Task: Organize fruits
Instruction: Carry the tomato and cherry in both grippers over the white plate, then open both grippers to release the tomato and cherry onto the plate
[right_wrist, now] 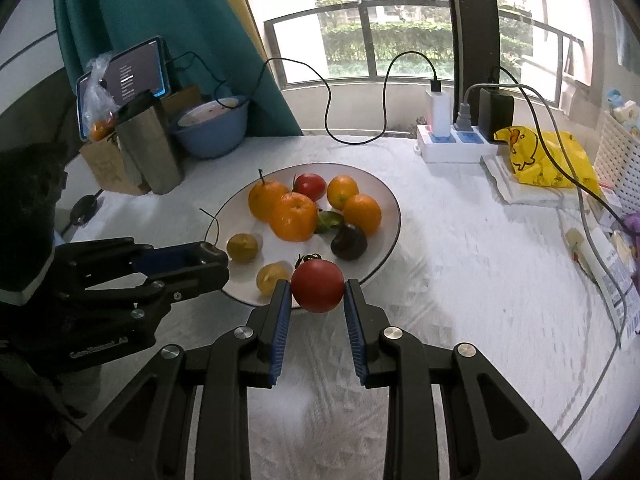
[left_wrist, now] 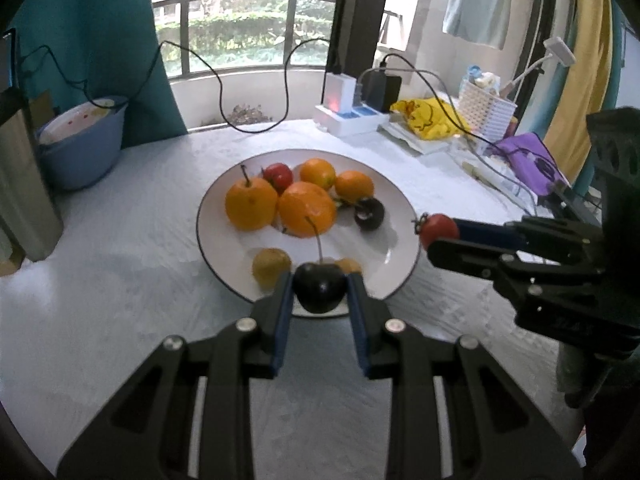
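A white plate [left_wrist: 384,236] [right_wrist: 390,200] holds several oranges [left_wrist: 307,209] [right_wrist: 292,216], a red tomato [left_wrist: 279,176] [right_wrist: 309,186], a dark plum [left_wrist: 369,213] [right_wrist: 349,241] and two small yellow fruits [left_wrist: 270,266] [right_wrist: 241,246]. My left gripper [left_wrist: 320,288] is shut on a dark cherry [left_wrist: 320,287] with a long stem, at the plate's near rim. It shows at the left in the right wrist view [right_wrist: 218,258]. My right gripper [right_wrist: 317,294] is shut on a red tomato [right_wrist: 317,285] above the plate's near rim. It also shows in the left wrist view [left_wrist: 434,234], holding the tomato [left_wrist: 439,230] at the plate's right rim.
A white cloth covers the table [left_wrist: 120,300]. A blue basin [left_wrist: 82,148] [right_wrist: 210,128] and a steel cup [right_wrist: 150,152] stand at the back left. A power strip [left_wrist: 348,118] [right_wrist: 452,142] with cables, a yellow bag [right_wrist: 548,158] and a white basket [left_wrist: 486,114] sit at the back right.
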{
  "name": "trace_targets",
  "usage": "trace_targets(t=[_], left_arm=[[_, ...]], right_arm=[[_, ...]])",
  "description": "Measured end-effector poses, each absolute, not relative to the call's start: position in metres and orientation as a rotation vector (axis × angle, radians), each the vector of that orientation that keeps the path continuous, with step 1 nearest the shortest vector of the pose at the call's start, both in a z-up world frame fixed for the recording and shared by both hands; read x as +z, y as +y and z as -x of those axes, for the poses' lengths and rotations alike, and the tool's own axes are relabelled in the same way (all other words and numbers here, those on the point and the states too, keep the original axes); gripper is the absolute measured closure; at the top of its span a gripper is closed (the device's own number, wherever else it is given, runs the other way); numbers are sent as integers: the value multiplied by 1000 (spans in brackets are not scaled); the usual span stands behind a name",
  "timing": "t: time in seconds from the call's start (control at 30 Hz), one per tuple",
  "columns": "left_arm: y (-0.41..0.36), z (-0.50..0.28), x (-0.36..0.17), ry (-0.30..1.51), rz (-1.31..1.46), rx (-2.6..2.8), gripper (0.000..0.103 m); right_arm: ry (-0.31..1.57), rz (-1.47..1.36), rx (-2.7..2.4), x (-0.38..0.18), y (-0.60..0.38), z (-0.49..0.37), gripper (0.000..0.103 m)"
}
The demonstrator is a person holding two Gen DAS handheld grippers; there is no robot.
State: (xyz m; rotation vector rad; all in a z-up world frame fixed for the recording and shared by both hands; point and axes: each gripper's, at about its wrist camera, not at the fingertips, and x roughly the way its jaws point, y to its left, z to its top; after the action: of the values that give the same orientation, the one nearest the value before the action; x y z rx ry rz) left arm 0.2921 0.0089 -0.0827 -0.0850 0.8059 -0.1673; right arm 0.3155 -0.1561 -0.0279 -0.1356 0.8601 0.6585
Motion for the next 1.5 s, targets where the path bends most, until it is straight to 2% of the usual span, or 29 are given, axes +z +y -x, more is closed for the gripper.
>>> trace_targets(t=[1.0, 1.3, 1.33, 1.37, 1.43, 1.5], left_arm=[[14, -320, -98, 851, 115, -165, 72], [16, -307, -87, 810, 123, -180, 66], [16, -305, -86, 805, 125, -181, 60], [17, -303, -85, 800, 130, -183, 56], [19, -299, -82, 793, 140, -182, 56], [20, -294, -79, 785, 141, -180, 56]], right_arm=[[910, 199, 661, -55, -122, -348, 74], [900, 208, 616, -48, -125, -341, 73], [896, 207, 614, -46, -125, -339, 73], [892, 207, 611, -44, -125, -337, 72], [882, 206, 602, -40, -126, -333, 55], [875, 198, 600, -36, -128, -329, 54]])
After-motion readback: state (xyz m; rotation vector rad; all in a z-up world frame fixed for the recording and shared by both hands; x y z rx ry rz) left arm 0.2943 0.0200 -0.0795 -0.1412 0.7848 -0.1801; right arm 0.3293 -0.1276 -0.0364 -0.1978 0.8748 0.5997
